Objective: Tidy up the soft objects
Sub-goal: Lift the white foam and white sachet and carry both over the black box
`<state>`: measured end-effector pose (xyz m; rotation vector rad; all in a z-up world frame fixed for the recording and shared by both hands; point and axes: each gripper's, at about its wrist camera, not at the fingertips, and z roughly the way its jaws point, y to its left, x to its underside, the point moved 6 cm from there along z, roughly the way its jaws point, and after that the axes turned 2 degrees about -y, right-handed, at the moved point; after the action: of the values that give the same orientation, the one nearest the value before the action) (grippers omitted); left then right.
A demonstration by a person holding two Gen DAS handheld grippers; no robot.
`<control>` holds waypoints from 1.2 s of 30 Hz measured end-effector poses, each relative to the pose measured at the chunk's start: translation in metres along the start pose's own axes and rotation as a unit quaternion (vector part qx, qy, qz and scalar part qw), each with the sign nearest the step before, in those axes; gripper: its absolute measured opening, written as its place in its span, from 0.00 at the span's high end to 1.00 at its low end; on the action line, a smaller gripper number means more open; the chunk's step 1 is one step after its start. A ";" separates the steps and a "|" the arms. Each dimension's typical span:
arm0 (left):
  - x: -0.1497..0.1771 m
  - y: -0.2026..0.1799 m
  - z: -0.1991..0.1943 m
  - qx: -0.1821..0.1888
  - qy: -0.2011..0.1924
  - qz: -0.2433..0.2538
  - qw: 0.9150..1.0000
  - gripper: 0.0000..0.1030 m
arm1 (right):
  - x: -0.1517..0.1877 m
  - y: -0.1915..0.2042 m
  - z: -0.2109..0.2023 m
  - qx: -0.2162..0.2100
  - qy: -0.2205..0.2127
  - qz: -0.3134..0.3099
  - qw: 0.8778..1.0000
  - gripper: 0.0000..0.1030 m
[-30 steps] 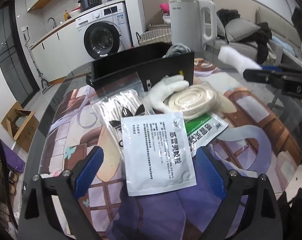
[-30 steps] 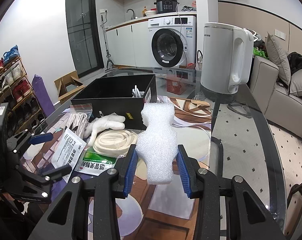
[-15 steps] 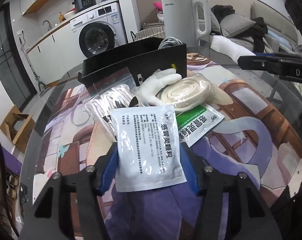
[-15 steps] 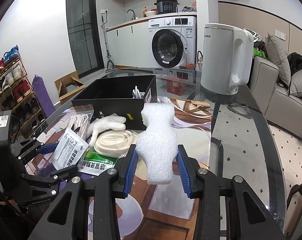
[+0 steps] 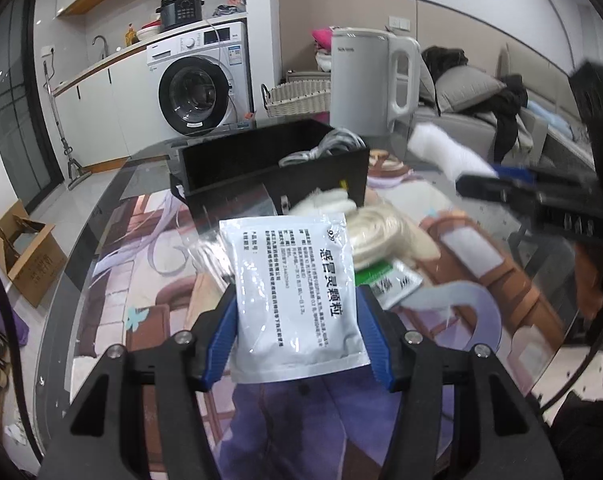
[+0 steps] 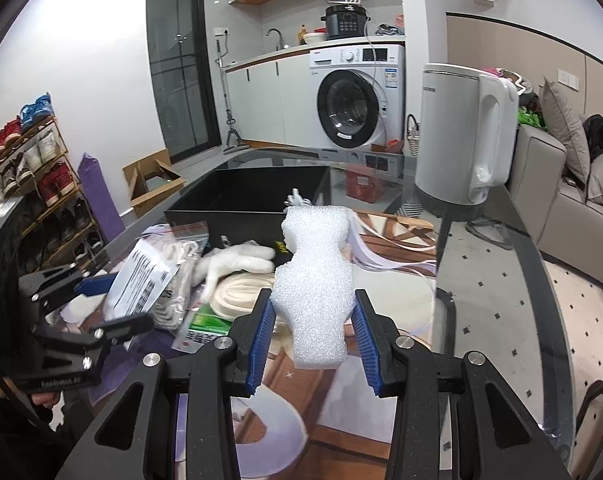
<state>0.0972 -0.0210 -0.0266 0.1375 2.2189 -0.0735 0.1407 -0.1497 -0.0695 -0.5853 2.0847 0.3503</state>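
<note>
Left tool (image 5: 297,344): clamped on the white sachet (image 5: 297,300), blue pads pressing its two long edges; a second ago the jaws stood wide with the sachet lying flat between them.
Sachet: now lifted off the tabletop (image 5: 113,280) and tilted up toward the camera, its lower edge hanging free between the fingers; before it lay on the pile.
Right tool (image 6: 311,340): gripping the white foam piece (image 6: 313,280) at its lower half, as in the earlier frames; foam upright, unchanged.
Pile on the tabletop: green sachet (image 5: 393,284), cream coil (image 5: 381,236) and white glove (image 6: 237,264) lie together just in front of the black box (image 5: 269,176); a zip bag of white cords (image 6: 181,252) sits beside them, left of the glove in the right view. None of these has shifted.
Box: open, a grey cable (image 5: 325,146) inside at its right end.
Kettle (image 6: 461,136): standing behind the box, well apart from both tools.
Left view: more blurred than a second ago, with the box and kettle lower in the frame.
Right view: the left tool (image 6: 101,304) shows at the left edge, sachet (image 6: 141,280) raised above the zip bag.
</note>
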 end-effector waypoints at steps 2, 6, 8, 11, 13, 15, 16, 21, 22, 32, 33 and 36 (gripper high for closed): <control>-0.008 0.007 0.000 0.000 -0.004 -0.015 1.000 0.45 | -0.002 0.004 0.000 -0.006 -0.001 -0.003 1.000 0.62; -0.026 0.021 0.000 0.008 -0.014 -0.046 0.999 0.45 | -0.009 0.016 0.004 -0.023 -0.002 -0.006 1.000 0.62; -0.034 0.028 0.001 0.007 -0.021 -0.053 0.998 0.45 | -0.014 0.021 0.008 -0.033 -0.001 -0.005 0.999 0.62; -0.047 0.033 0.003 0.002 -0.029 -0.054 0.998 0.45 | -0.025 0.026 0.020 -0.040 0.004 -0.008 0.999 0.62; -0.054 0.035 0.007 0.004 -0.029 -0.055 0.998 0.45 | -0.032 0.028 0.029 -0.036 0.007 -0.013 0.999 0.62; -0.060 0.038 0.012 0.004 -0.029 -0.055 0.998 0.45 | -0.038 0.031 0.036 -0.040 0.007 -0.015 0.999 0.62; -0.063 0.039 0.015 0.003 -0.029 -0.055 0.998 0.45 | -0.041 0.032 0.040 -0.043 0.008 -0.014 0.999 0.62; -0.073 0.042 0.031 0.004 -0.024 -0.060 0.998 0.45 | -0.053 0.036 0.054 -0.039 0.009 -0.028 0.999 0.62; -0.076 0.043 0.033 0.006 -0.024 -0.061 0.998 0.45 | -0.056 0.036 0.055 -0.039 0.009 -0.031 0.999 0.62; -0.098 0.053 0.061 0.000 -0.018 -0.068 0.997 0.45 | -0.085 0.036 0.088 -0.038 0.009 -0.044 0.998 0.62; -0.098 0.054 0.064 0.000 -0.015 -0.069 0.998 0.45 | -0.086 0.037 0.092 -0.038 0.012 -0.045 0.998 0.62; -0.102 0.055 0.070 0.000 -0.014 -0.068 0.998 0.45 | -0.088 0.039 0.101 -0.036 0.014 -0.052 0.998 0.62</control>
<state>0.2212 0.0188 0.0118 -0.0161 2.1984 -0.1488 0.2322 -0.0463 -0.0491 -0.7435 2.0659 0.3595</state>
